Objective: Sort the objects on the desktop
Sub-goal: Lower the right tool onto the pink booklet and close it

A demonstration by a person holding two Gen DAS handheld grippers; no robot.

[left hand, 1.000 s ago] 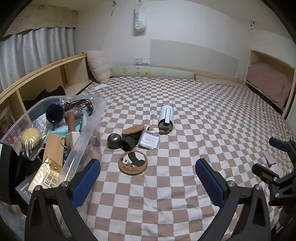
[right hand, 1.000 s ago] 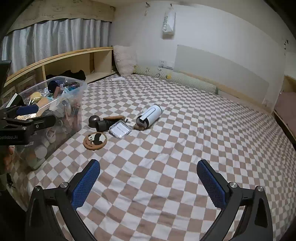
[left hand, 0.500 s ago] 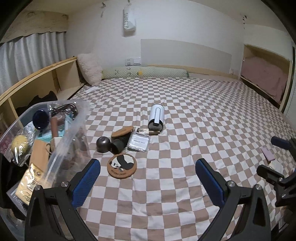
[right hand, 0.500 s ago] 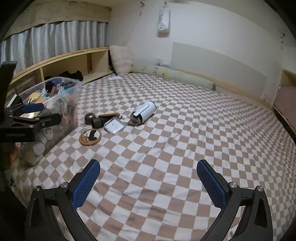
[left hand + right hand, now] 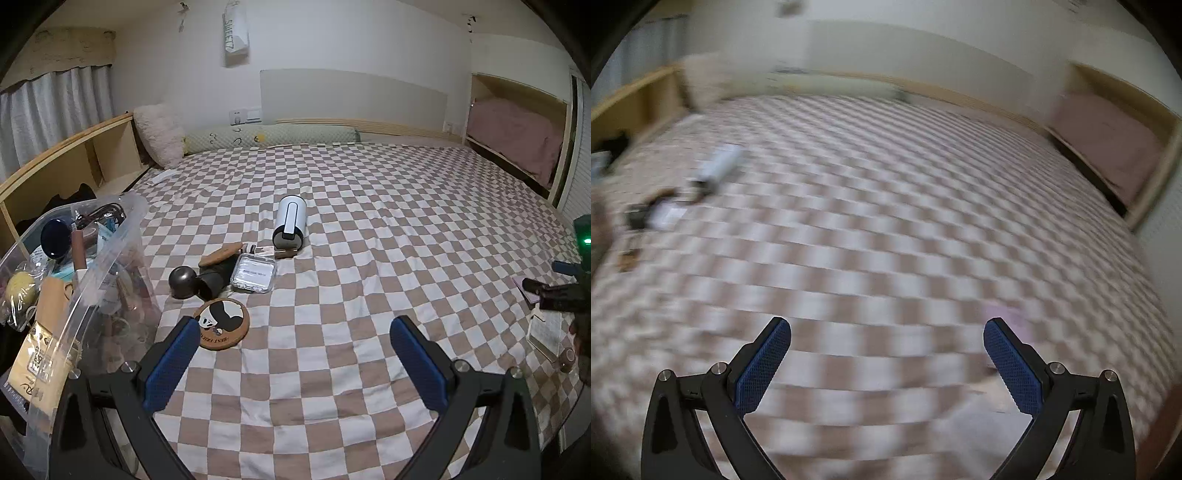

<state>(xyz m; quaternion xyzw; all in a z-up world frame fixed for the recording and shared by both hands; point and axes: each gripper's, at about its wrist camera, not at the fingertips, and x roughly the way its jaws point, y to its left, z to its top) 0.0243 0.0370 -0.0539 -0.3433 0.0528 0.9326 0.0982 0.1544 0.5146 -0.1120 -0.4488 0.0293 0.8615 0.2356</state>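
Observation:
On the checkered bedspread lie a white cylinder (image 5: 290,227), a clear flat case (image 5: 253,273), a dark round knob (image 5: 183,281) beside a dark cup with a cork lid (image 5: 218,271), and a panda coaster (image 5: 221,323). My left gripper (image 5: 291,354) is open and empty, just in front of the coaster. My right gripper (image 5: 886,354) is open and empty; its view is motion-blurred, with the white cylinder (image 5: 718,164) far left and a pale purple object (image 5: 1010,317) by its right finger. The right gripper also shows at the right edge of the left wrist view (image 5: 557,291).
A clear plastic bin (image 5: 66,295) full of items stands at the left. A purple pad (image 5: 526,291) and a small white calendar (image 5: 546,332) lie at the right edge of the bed. Wooden shelves (image 5: 74,166) run along the left; pillows lie at the headboard.
The right gripper has swung quickly to the right, so its view is blurred and the objects sit far left. The left gripper has shifted slightly; both stay open.

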